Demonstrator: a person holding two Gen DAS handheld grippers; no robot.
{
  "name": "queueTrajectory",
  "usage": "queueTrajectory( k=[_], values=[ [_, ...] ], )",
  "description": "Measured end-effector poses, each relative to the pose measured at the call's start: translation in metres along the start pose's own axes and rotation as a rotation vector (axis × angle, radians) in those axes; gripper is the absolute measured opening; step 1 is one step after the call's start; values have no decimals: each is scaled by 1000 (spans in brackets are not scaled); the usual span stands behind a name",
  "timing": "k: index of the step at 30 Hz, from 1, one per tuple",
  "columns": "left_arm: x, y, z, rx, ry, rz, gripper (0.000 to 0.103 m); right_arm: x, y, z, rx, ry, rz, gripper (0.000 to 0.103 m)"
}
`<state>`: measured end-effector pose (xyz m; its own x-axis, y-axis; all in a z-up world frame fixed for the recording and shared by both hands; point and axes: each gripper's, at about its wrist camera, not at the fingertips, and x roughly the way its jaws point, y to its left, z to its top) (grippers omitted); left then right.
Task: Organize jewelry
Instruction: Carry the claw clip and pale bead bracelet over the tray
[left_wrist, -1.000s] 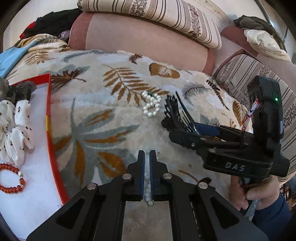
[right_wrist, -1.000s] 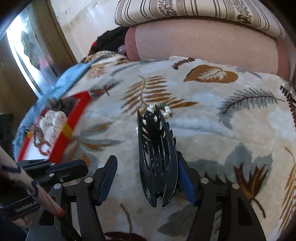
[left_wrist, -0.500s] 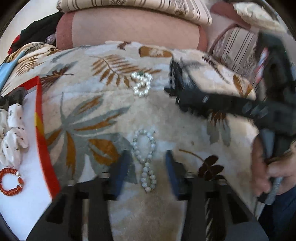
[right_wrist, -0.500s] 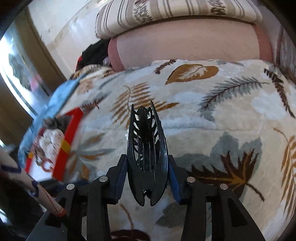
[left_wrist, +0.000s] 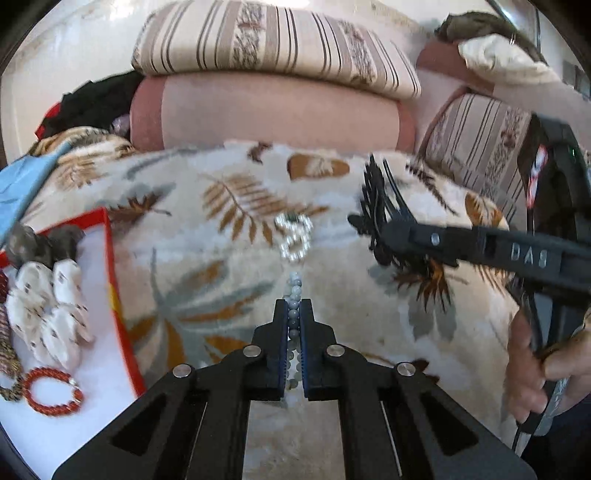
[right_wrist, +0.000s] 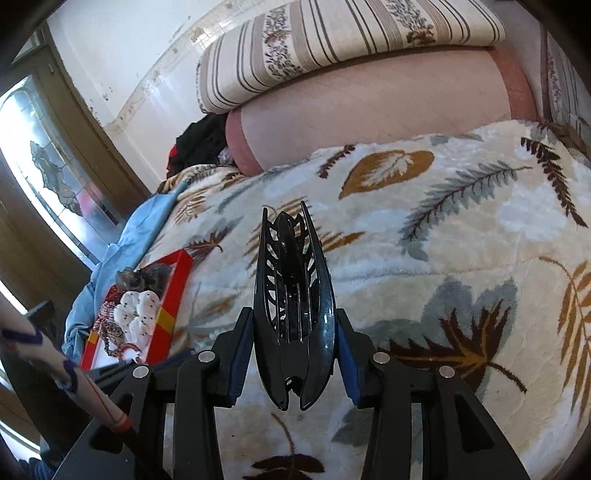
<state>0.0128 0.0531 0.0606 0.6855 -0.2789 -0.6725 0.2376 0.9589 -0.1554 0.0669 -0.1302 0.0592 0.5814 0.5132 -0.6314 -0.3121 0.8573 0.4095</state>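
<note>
My left claw (left_wrist: 293, 314) is clamped on the grey bead bracelet (left_wrist: 294, 291) — a few pale beads poke out past the tips, over the leaf-print blanket (left_wrist: 207, 266). My right claw (right_wrist: 293, 332) is closed on the glossy black hair clip (right_wrist: 291, 295), prongs pointing forward. Only the left view shows the pearl bracelet (left_wrist: 294, 236) lying just beyond the beads, and the red bead bracelet (left_wrist: 51, 389) in the red-rimmed tray (left_wrist: 114, 280)
</note>
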Motion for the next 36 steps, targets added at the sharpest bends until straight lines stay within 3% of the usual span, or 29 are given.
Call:
queueTrajectory(
  k=[16, 36],
  values=[
    [-7, 7, 4, 21, -50, 87, 5, 4, 25, -13, -64, 15, 40, 46],
    [-10, 13, 4, 24, -59, 118, 5, 8, 34, -19, -80, 34, 67, 46]
  ],
)
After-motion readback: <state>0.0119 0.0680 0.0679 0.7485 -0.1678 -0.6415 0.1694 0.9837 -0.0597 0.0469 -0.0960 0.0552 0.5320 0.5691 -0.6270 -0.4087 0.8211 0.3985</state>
